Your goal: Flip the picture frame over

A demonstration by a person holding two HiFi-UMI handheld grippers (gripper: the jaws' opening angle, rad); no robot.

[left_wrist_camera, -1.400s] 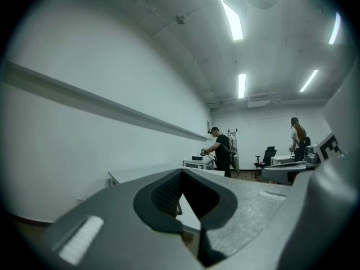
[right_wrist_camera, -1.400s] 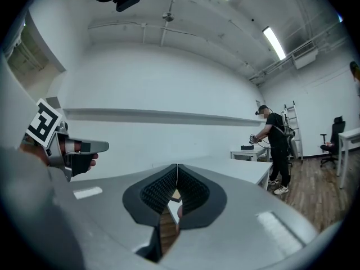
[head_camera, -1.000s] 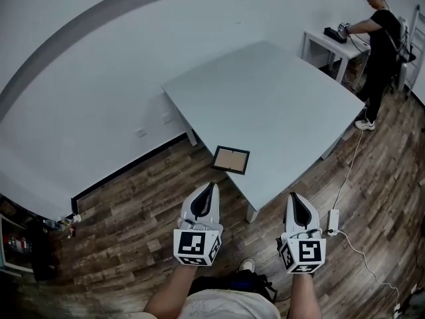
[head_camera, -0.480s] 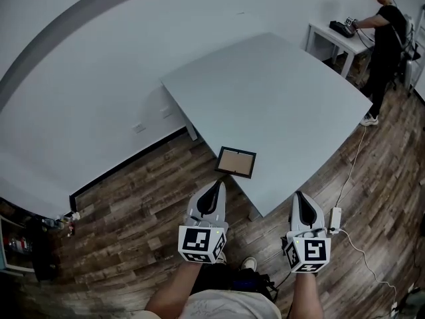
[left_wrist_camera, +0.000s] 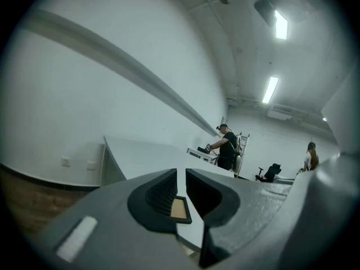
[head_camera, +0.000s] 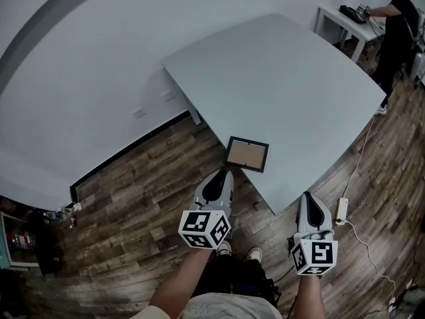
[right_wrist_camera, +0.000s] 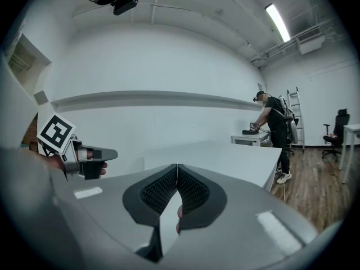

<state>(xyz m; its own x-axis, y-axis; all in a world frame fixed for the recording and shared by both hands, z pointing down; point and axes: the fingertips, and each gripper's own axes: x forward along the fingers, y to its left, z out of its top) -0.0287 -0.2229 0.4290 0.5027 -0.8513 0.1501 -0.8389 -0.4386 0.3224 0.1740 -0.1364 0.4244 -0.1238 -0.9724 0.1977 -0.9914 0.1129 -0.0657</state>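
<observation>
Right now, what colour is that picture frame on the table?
The picture frame is black around a light brown panel; best seen in the head view.

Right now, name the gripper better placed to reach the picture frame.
Left, probably. The left gripper is nearest the picture frame on the table edge, jaws slightly apart, frame sighted between them. The right gripper is shut, farther aside.

Bare lab: white table (head_camera: pixel 285 78), ladder (right_wrist_camera: pixel 293 114).

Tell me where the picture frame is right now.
In the head view, the picture frame lies flat at the near edge of the grey table, just ahead of the left gripper.
</observation>
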